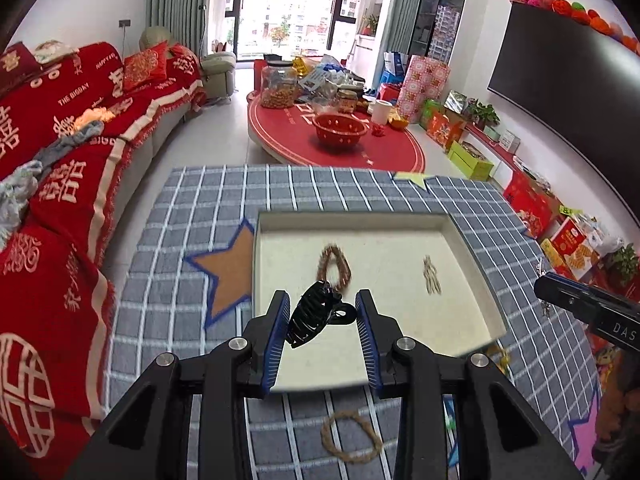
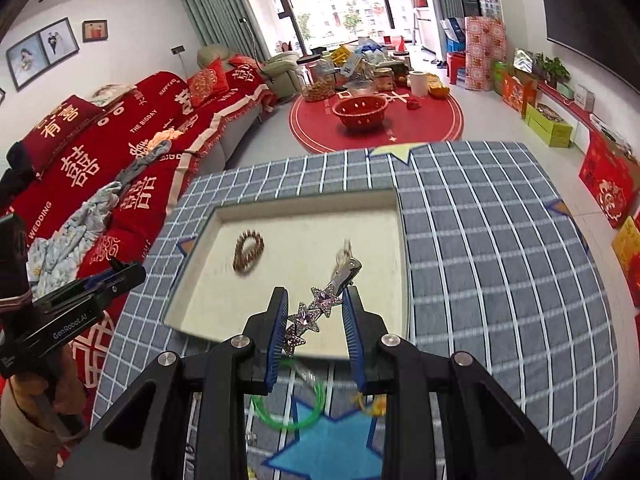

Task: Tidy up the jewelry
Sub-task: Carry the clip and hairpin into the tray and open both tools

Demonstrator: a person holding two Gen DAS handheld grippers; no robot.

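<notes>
Jewelry: black claw clip [image 1: 314, 316] pinched in left gripper [image 1: 322, 318], star hairpin [image 2: 316, 312] pinched in right gripper [image 2: 316, 320], both above cream tray [image 1: 476, 264] | tray holds beaded bracelet [image 1: 334, 266], small trinket [image 1: 431, 276] | checked cloth [image 1: 192, 216] beneath, braided ring [image 1: 352, 436], green bangle [image 2: 288, 408] near | both tilt down

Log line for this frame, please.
left claw: holds black hair claw clip | right claw: holds star hair clip | both over tray
</notes>
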